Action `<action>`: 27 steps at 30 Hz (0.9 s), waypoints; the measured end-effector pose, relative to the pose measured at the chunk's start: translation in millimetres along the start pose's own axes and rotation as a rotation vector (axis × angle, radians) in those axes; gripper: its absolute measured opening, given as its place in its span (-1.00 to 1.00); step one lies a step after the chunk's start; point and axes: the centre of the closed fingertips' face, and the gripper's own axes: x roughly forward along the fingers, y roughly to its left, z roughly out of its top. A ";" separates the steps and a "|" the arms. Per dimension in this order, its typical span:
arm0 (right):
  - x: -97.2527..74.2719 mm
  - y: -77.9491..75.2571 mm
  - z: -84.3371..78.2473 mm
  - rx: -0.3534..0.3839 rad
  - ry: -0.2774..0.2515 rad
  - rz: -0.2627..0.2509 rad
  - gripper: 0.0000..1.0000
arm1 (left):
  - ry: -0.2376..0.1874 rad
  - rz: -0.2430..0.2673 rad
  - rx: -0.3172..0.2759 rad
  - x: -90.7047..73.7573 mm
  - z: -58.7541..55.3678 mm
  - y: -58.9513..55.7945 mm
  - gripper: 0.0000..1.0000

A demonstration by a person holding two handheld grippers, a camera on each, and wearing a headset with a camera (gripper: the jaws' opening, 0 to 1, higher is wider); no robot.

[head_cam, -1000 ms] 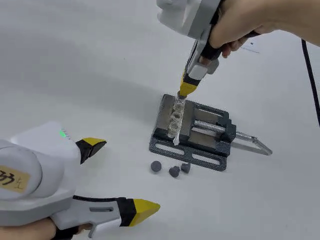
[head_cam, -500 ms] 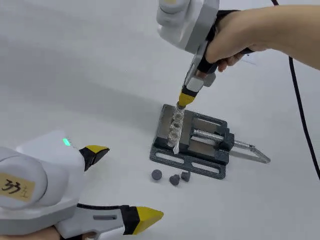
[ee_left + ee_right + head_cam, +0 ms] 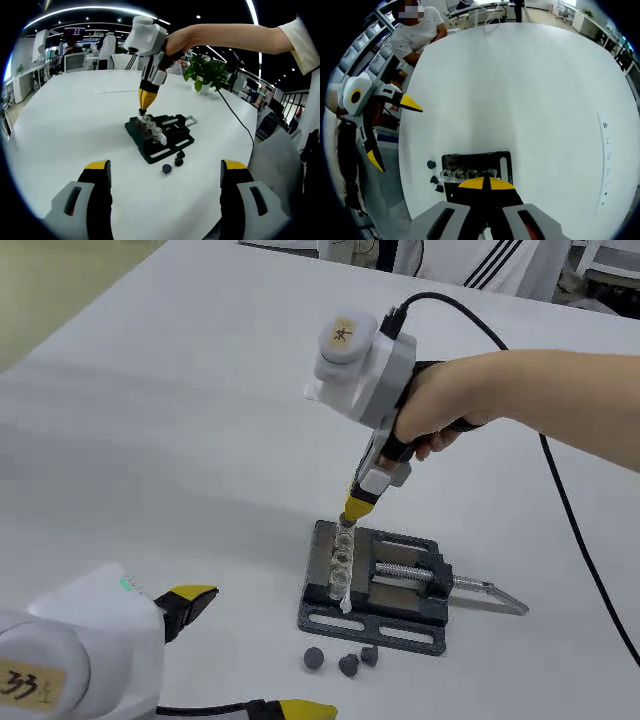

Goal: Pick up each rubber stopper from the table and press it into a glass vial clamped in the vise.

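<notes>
Head view: right gripper [image 3: 357,510], jaws together, tip at end vial [image 3: 345,538] in vise [image 3: 390,632]; three stoppers [image 3: 348,666] wait on surface [image 3: 180,460]; left gripper [image 3: 250,648] wide open, empty.

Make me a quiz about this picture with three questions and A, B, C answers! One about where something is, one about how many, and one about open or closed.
1. Where does the right gripper point its tip?
A. at the loose stoppers
B. at the glass vials in the vise
C. at the table's edge

2. How many rubber stoppers lie on the table?
A. one
B. three
C. six

3. How do the left gripper's jaws stand?
A. wide open, holding nothing
B. shut on a stopper
C. shut on a vial

Answers:
1 B: its yellow tip sits at the far end of the row of vials.
2 B: three dark stoppers lie beside the vise's base.
3 A: the left gripper view shows a wide gap between the jaws.
</notes>
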 end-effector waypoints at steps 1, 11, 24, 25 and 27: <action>0.2 0.4 -0.2 0.024 -0.022 0.001 -1.00 | -0.003 0.000 0.003 -0.4 1.4 -1.5 0.78; 1.0 -2.7 -2.8 0.067 -0.143 -0.030 -1.00 | -0.004 -0.011 0.020 -0.6 2.0 -10.7 0.78; 0.0 26.2 -6.1 -0.025 -0.261 -0.030 -0.70 | -0.004 -0.012 0.039 -2.3 4.4 -9.9 0.78; -1.0 26.2 -5.8 -0.046 -0.274 -0.052 -0.61 | -0.004 -0.011 0.041 -2.8 4.4 -9.3 0.78; -1.8 27.0 -9.1 -0.077 -0.276 -0.080 -0.39 | -0.004 -0.009 0.041 -3.9 4.2 -7.7 0.78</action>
